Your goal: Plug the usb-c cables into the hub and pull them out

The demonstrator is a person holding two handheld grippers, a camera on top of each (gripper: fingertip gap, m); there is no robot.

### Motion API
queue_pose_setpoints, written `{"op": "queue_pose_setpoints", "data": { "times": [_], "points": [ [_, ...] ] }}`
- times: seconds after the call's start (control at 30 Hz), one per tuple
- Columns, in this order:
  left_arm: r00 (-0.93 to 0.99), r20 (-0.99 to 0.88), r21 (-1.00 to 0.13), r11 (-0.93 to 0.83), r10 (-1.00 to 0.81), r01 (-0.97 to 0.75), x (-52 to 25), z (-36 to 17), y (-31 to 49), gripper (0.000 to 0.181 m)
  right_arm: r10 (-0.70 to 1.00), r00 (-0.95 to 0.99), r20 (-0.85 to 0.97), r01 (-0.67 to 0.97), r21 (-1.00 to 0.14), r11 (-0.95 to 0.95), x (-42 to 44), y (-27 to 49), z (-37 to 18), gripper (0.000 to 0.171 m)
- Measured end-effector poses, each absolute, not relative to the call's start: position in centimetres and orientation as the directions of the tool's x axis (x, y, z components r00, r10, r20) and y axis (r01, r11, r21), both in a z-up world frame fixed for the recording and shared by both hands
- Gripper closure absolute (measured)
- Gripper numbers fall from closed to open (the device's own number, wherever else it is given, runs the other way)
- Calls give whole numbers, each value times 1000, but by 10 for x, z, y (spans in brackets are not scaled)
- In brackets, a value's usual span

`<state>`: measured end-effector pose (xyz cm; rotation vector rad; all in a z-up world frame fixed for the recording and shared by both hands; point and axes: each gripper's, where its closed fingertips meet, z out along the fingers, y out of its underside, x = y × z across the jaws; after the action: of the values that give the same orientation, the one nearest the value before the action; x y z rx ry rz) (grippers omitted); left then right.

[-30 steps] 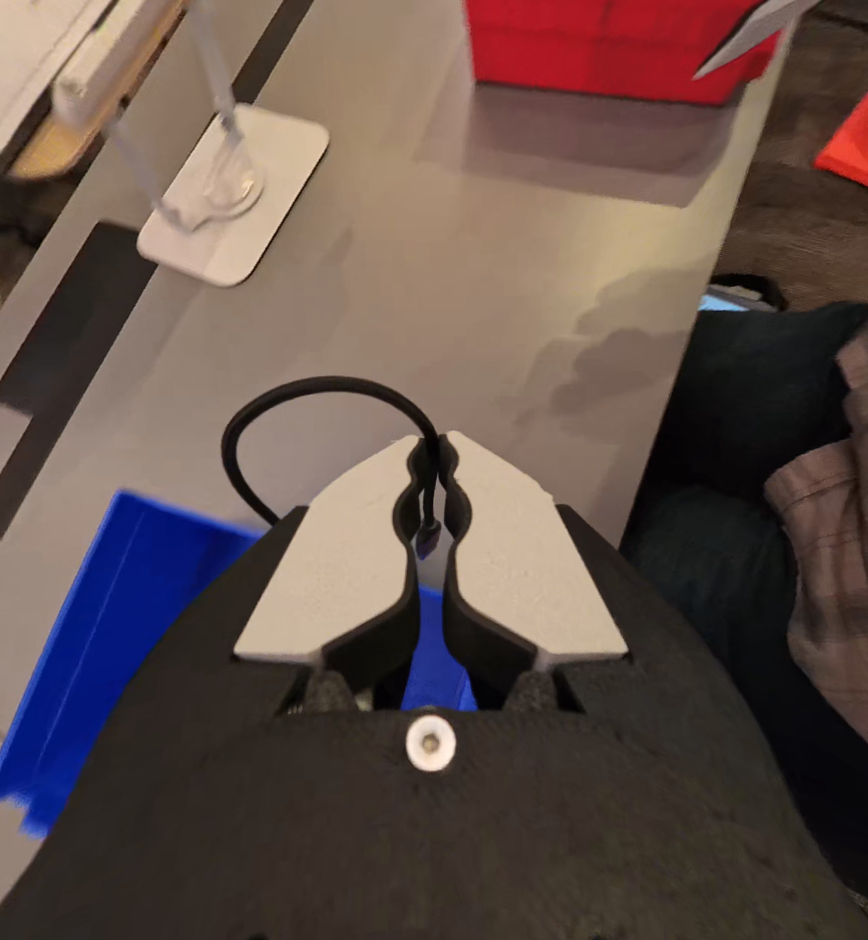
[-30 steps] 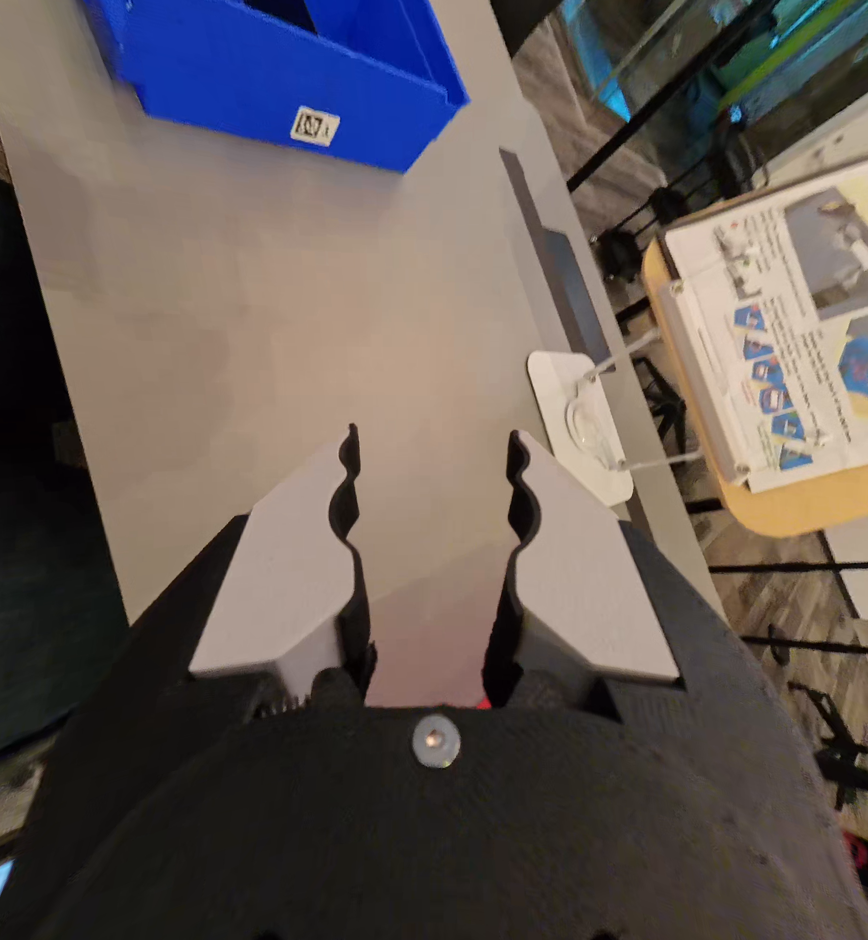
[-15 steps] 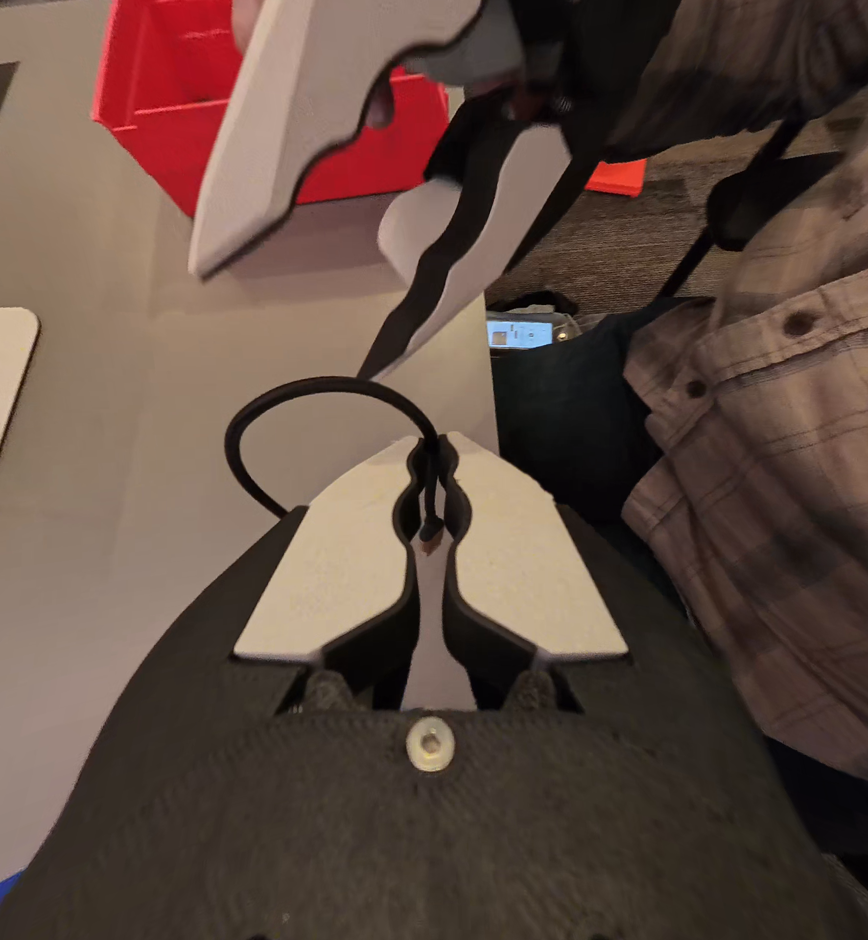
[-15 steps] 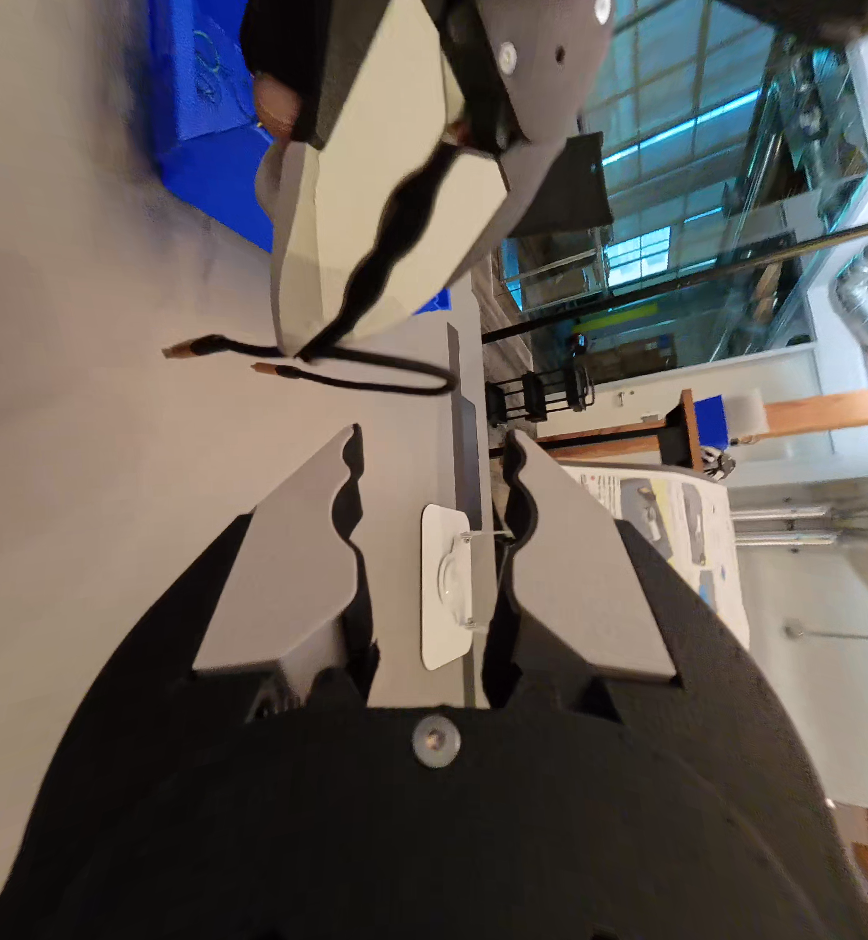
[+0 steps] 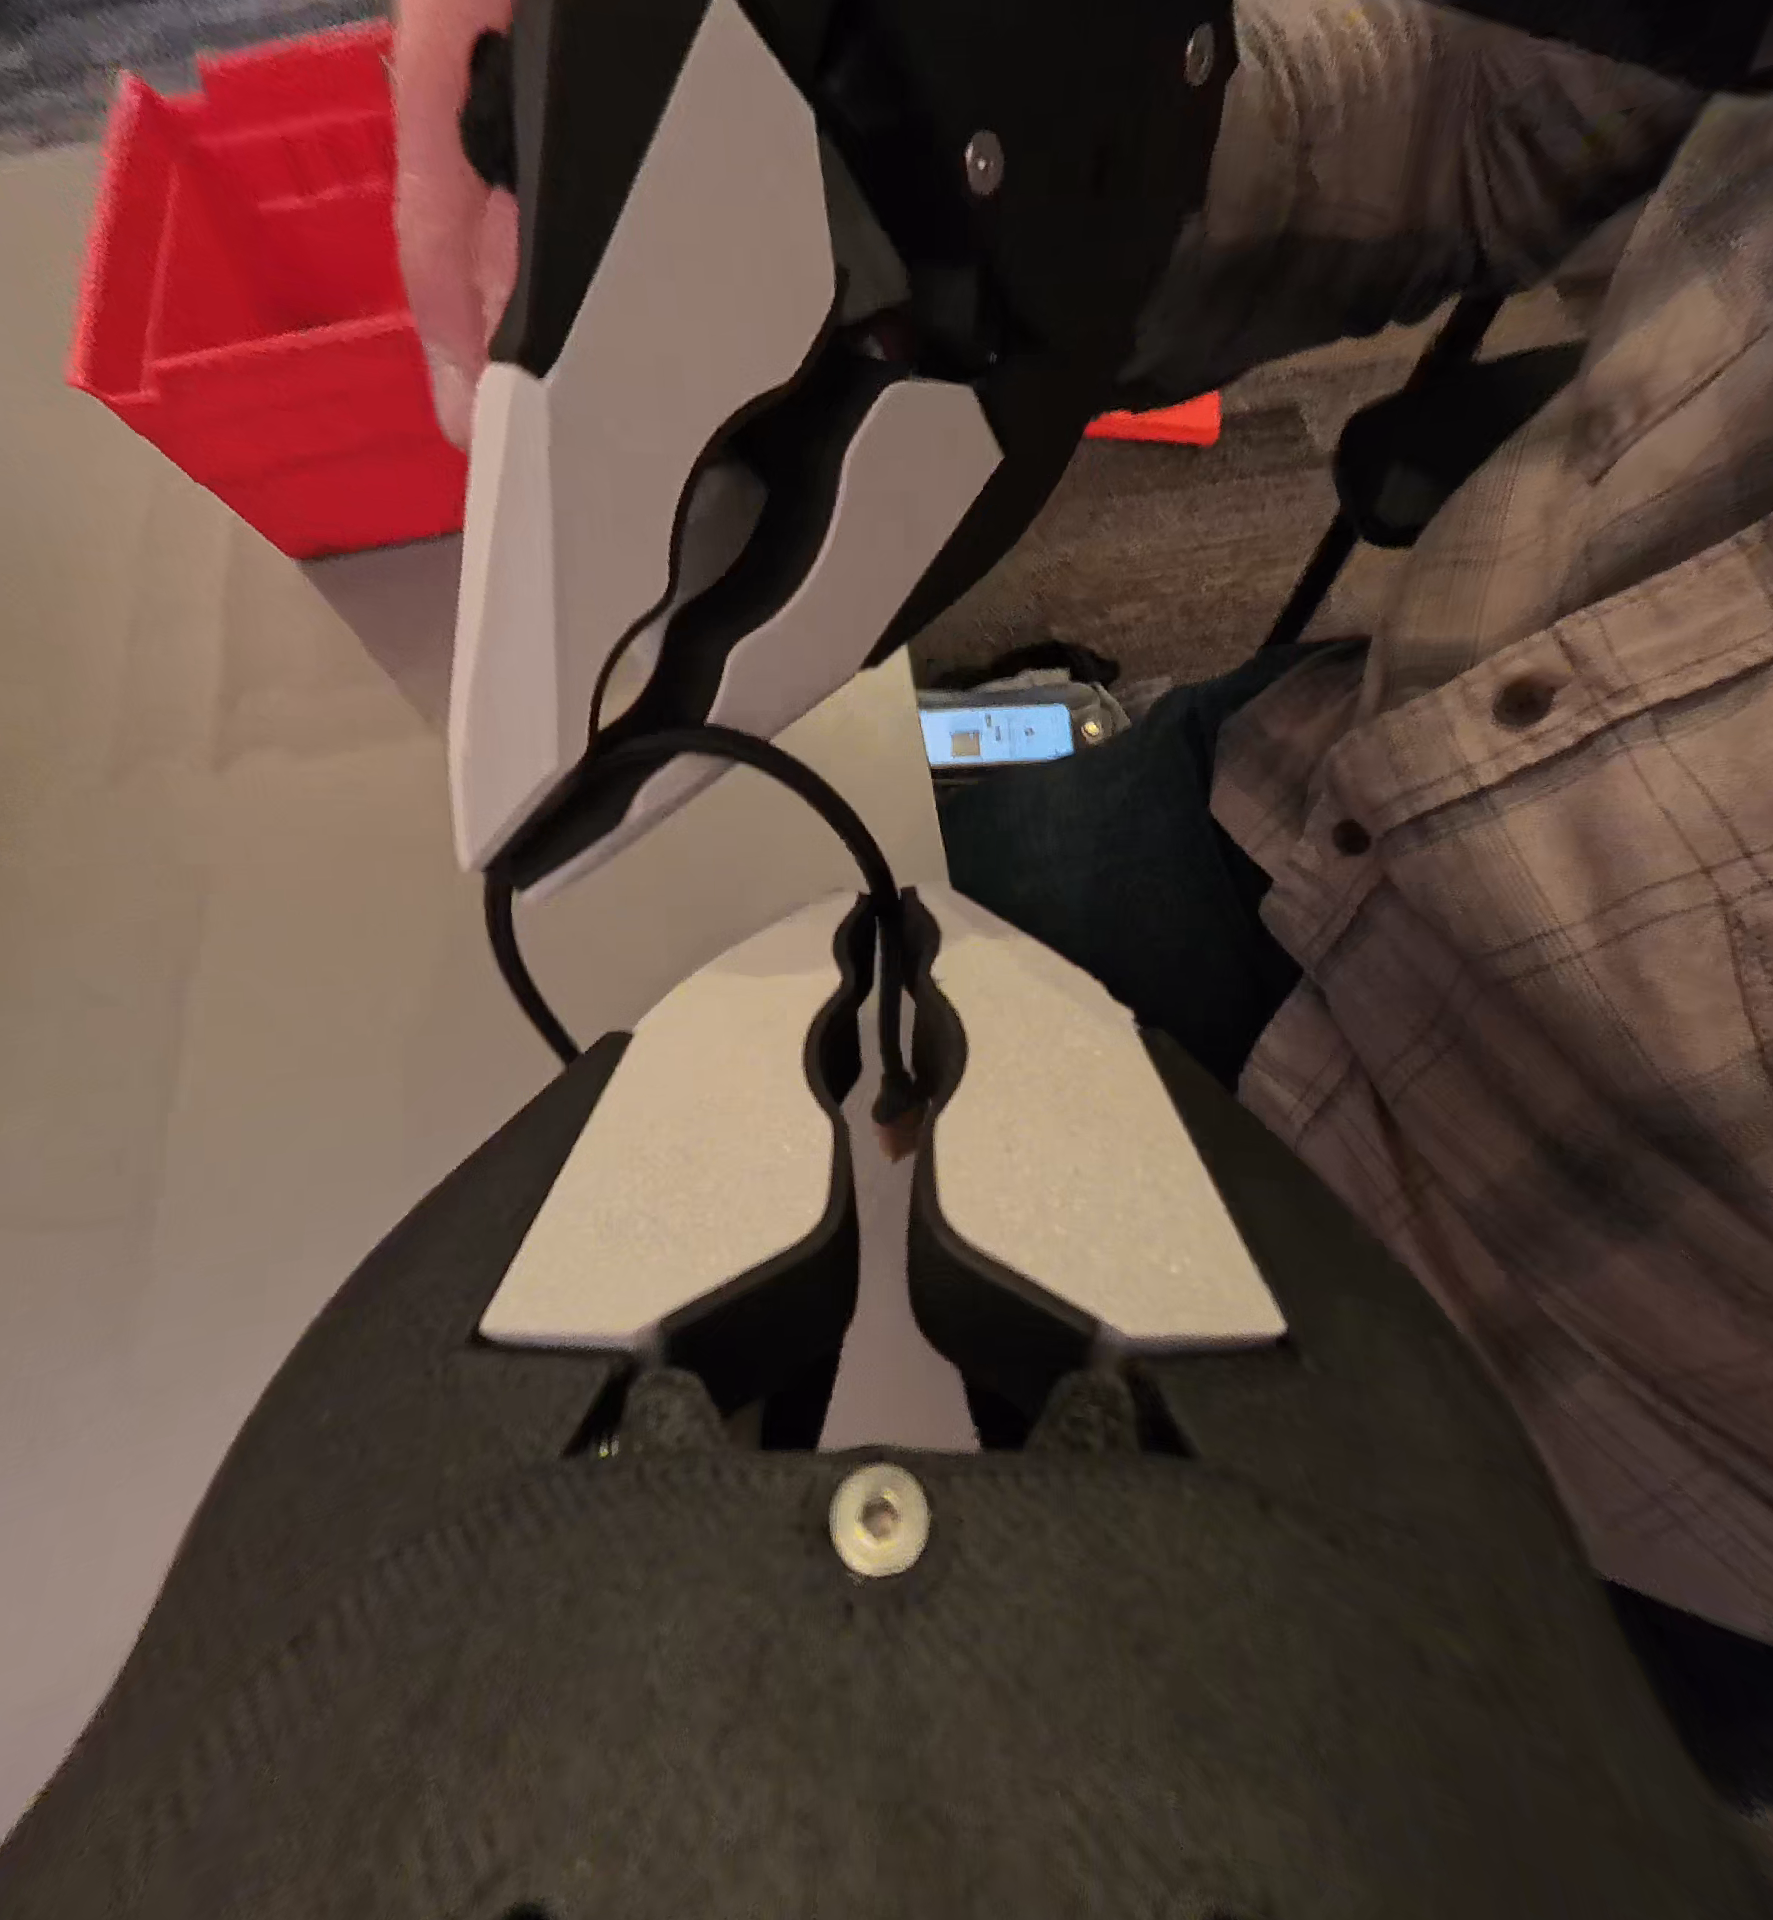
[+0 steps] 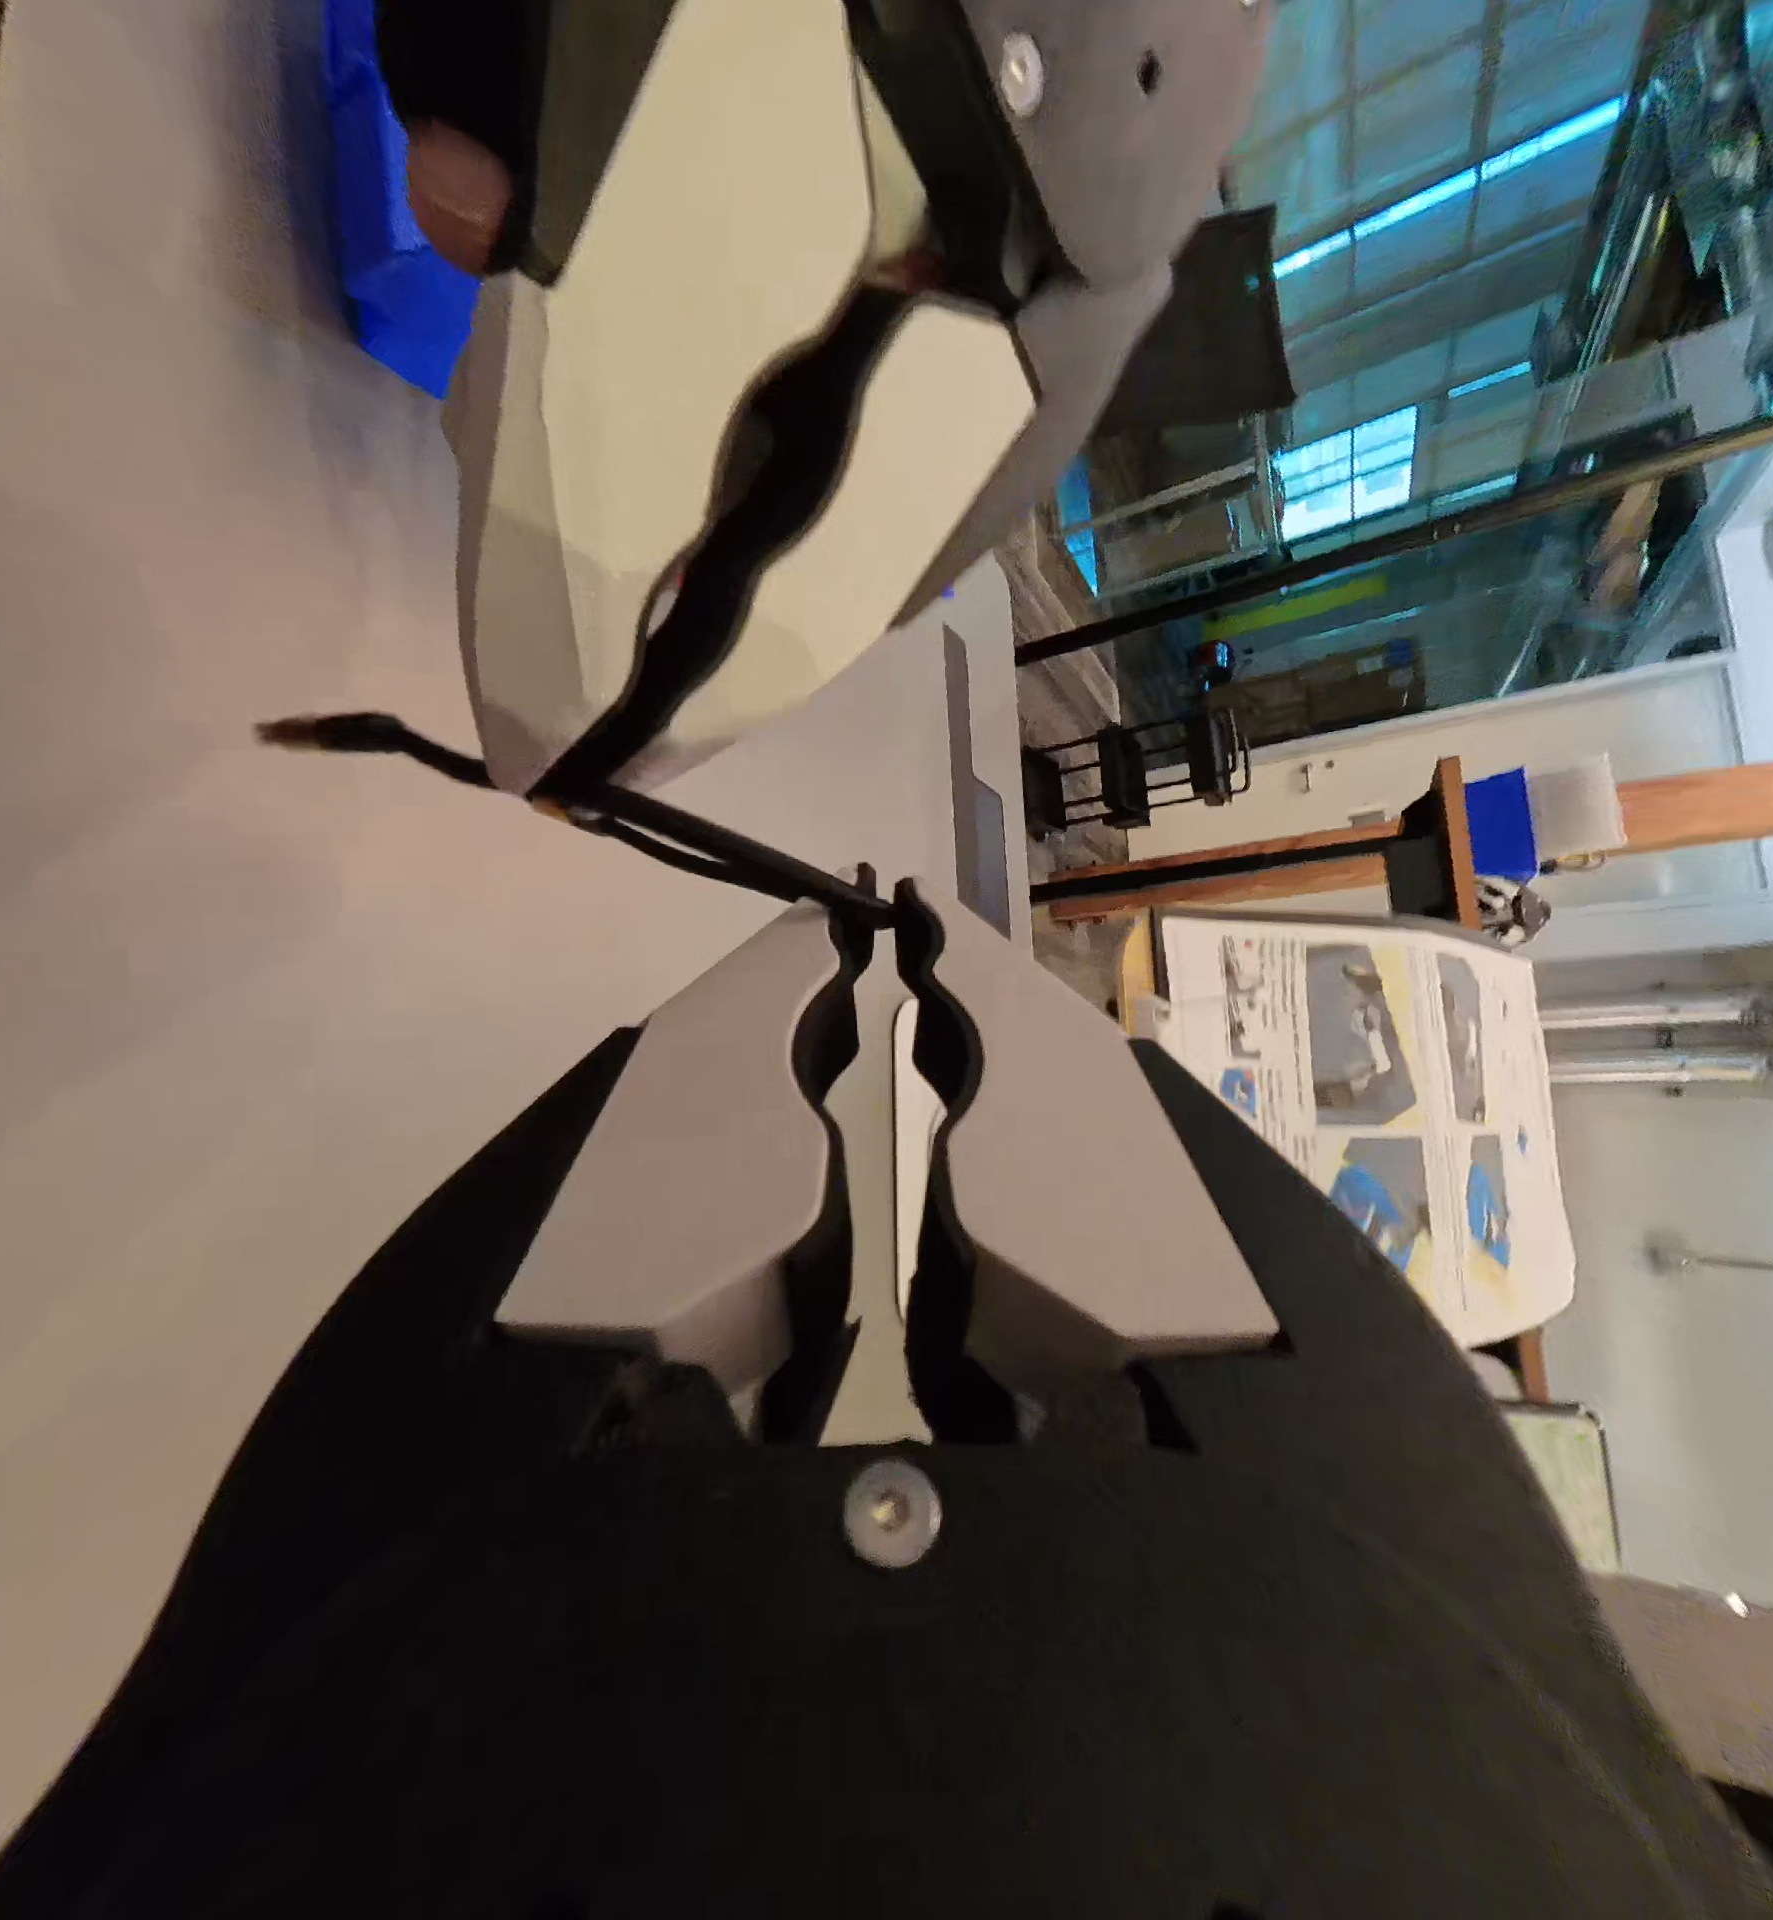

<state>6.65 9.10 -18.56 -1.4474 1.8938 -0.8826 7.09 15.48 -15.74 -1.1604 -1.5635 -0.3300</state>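
A short black usb-c cable (image 5: 830, 800) is held in the air above the grey table (image 5: 134, 1039). My left gripper (image 5: 887, 906) is shut on it near one end. That plug (image 5: 897, 1132) sticks back between the left fingers. The cable loops up and left to my right gripper (image 5: 513, 868), which faces the left one. In the right wrist view my right gripper (image 6: 880, 896) is shut on the cable's bend (image 6: 716, 847). The left gripper (image 6: 534, 790) is above it there. One plug (image 6: 310, 732) points left. No hub is in view.
A red bin (image 5: 269, 343) stands at the table's far end in the left wrist view. A blue bin (image 6: 383, 281) sits behind the left gripper. A person in a plaid shirt (image 5: 1536, 935) is on the right. A board with printed pages (image 6: 1381, 1122) stands past the table edge. The left gripper's tips are roughly 7 cm from the right gripper's.
My right gripper has come in from open and apart to the cable loop and closed on it. My left gripper has kept its hold on the cable.
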Motion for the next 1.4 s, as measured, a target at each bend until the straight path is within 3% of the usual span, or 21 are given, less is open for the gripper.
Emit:
{"op": "queue_pose_setpoints", "data": {
  "times": [0.17, 0.33, 0.5, 0.67, 0.83, 1.07, 1.27, 1.4],
  "points": [
    [-166, -135, -849, 201, -977, -489, 73, -164, 101, 170, 494, 237, 836, 836, -435, 336, 129, 163, -131, 171],
    [-123, -163, -854, 202, -979, -479, 68, -158, 112, 169, 438, 415, 797, 875, -482, 48, 246, 179, -106, 170],
    [-90, -173, -841, 194, -981, -505, 65, -161, 121, 169, 358, 633, 687, 774, -579, -257, 374, 180, -103, 171],
    [-78, -181, -834, 195, -980, -516, 63, -161, 124, 169, 291, 786, 545, 612, -624, -486, 462, 171, -143, 170],
    [-76, -180, -821, 192, -981, -538, 62, -166, 125, 169, 332, 834, 441, 539, -521, -662, 497, 167, -218, 170],
    [-69, -201, -777, 201, -977, -596, 57, -181, 132, 167, 382, 751, 539, 589, -283, -757, 529, 169, -294, 169],
    [-64, -201, -763, 197, -977, -616, 52, -186, 137, 167, 460, 792, 401, 544, -123, -830, 534, 144, -328, 152],
    [-49, -217, -749, 198, -975, -633, 47, -186, 142, 166, 466, 801, 376, 546, -140, -826, 532, 140, -308, 127]
  ]
}}
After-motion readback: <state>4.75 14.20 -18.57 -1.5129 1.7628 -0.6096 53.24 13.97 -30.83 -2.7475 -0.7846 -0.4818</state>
